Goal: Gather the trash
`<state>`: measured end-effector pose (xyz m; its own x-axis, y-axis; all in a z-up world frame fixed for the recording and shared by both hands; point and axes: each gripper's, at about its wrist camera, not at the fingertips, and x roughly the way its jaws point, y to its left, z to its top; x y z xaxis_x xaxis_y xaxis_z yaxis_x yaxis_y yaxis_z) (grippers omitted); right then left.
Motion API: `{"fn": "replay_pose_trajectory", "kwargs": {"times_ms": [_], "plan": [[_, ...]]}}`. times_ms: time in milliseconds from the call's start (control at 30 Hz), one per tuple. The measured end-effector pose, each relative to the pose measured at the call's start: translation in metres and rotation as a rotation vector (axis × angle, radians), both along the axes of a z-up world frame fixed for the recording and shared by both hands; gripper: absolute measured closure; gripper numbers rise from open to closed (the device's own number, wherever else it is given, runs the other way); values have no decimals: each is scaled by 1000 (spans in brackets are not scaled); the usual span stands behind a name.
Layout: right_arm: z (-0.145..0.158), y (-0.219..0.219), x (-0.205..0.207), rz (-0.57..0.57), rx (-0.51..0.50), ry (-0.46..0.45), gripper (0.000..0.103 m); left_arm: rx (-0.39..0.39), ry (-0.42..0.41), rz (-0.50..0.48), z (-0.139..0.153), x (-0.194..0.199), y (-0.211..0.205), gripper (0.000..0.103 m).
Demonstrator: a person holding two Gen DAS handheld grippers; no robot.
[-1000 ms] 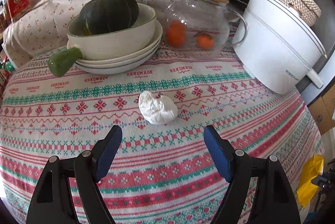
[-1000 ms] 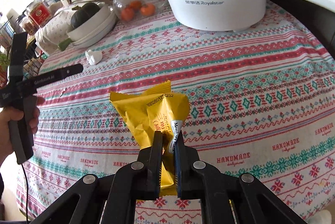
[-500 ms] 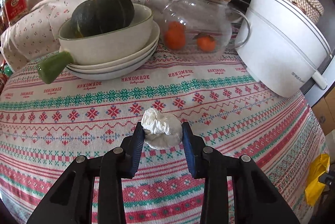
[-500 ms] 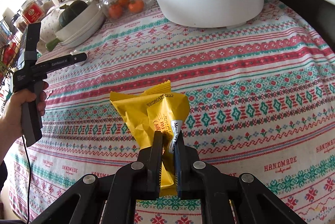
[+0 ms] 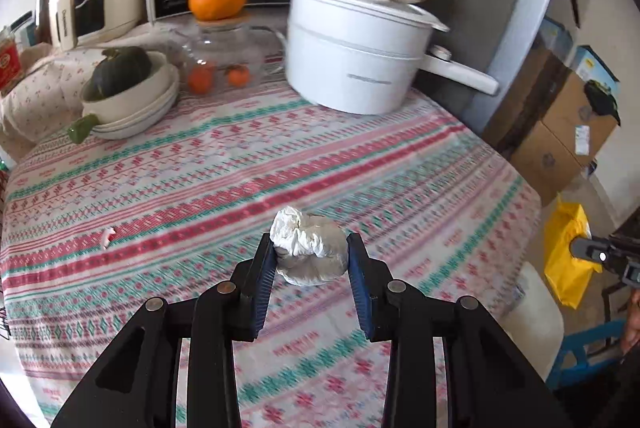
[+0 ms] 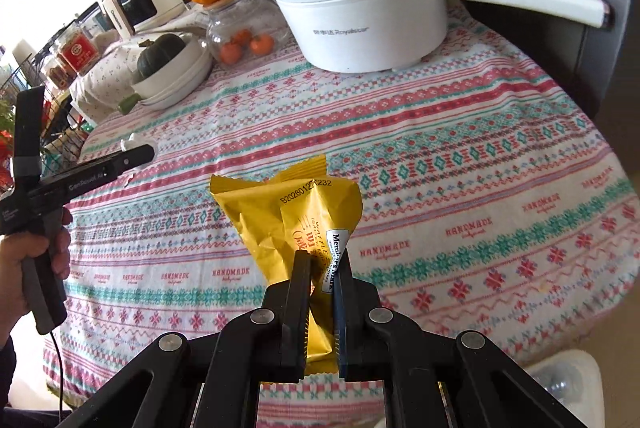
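Since a second ago my left tool (image 5: 311, 255) has gone from standing open short of the crumpled white tissue wad (image 5: 307, 246) to clamping it between both pads, and the view has swung right and pulled up, so the wad now hangs clear above the patterned desk (image 5: 400, 164). My right tool (image 6: 321, 270) is just as it was, pinched tight on the yellow snack wrapper (image 6: 280, 212), held up off the cloth.

I judge both pieces are picked and the step in hand is the carry to the bin. Below the desk's near right edge I can see a white container (image 6: 568, 384) with what looks like clear plastic inside; it may be the bin, though I cannot be sure.

One small white scrap (image 5: 107, 237) lies on the cloth to the left, near the desk's edge, so collecting is not finished.

Next I would bring both tools over that container, keep the squeeze on until each is above the opening, then let go one at a time. The wad is light and soft, so it may cling to a pad on release.
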<state>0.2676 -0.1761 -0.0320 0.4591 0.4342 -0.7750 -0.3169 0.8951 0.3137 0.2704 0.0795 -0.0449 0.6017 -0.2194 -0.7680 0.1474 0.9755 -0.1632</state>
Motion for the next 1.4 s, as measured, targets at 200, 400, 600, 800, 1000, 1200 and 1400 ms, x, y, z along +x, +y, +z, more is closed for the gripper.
{"fn": "replay_pose_trajectory", "kwargs": {"times_ms": [200,400,600,800,1000,1200,1400], "plan": [[13,-58,-46,-106,-1,12,95,-35,26,-174,5,-71,-84,66],[-3,-116,-82,-239,-11,94,95,-88,69,-303,-23,-125,-165,65],[-39,-159,-100,-343,-12,235,95,-60,131,-408,-65,-140,-228,65],[-51,-188,-111,-401,-5,269,94,-48,142,-462,-83,-136,-254,64],[-59,-207,-116,-441,2,290,94,-38,146,-483,-94,-133,-266,63],[-64,-207,-116,-435,-2,310,90,-13,191,-487,-101,-131,-274,45],[-63,-207,-116,-435,39,317,47,0,223,-407,-91,-139,-261,27]]}}
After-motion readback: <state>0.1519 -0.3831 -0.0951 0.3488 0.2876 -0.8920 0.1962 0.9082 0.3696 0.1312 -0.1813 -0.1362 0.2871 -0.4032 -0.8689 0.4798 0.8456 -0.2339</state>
